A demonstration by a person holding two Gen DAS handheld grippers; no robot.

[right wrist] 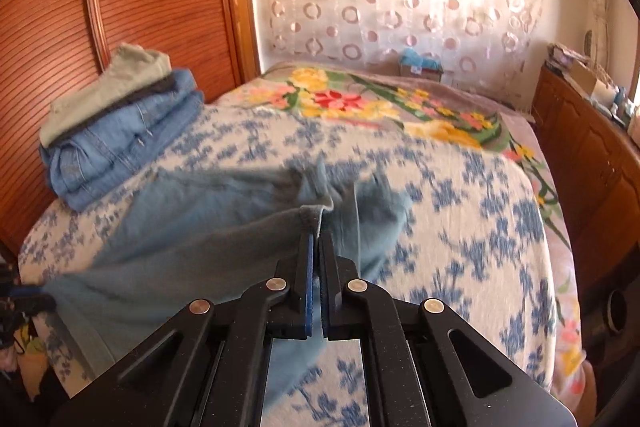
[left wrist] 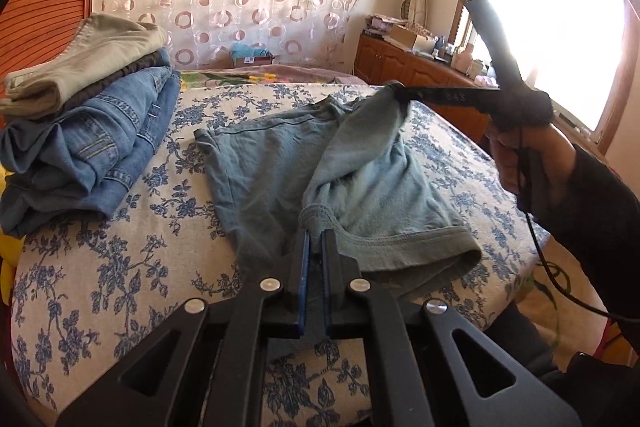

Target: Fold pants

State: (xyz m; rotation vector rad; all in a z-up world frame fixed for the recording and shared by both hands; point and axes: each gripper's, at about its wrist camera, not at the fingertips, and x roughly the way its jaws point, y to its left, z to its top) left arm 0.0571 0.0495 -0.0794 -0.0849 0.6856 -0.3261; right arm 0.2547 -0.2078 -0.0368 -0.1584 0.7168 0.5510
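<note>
Across the floral bed (left wrist: pixel 120 267) we see our left gripper (left wrist: pixel 314 233) and right gripper (right wrist: pixel 318 235) each clamped shut on the blue-green pants (left wrist: pixel 272 155) mid-frame.

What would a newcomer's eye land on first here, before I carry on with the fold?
The grey-blue shorts in the middle of the blue-flowered bed cover, pinched at two edges: the left gripper on the near hem, the right gripper lifting the far side. Next, the stack of folded jeans at the bed's left, against the wooden panel.
</note>
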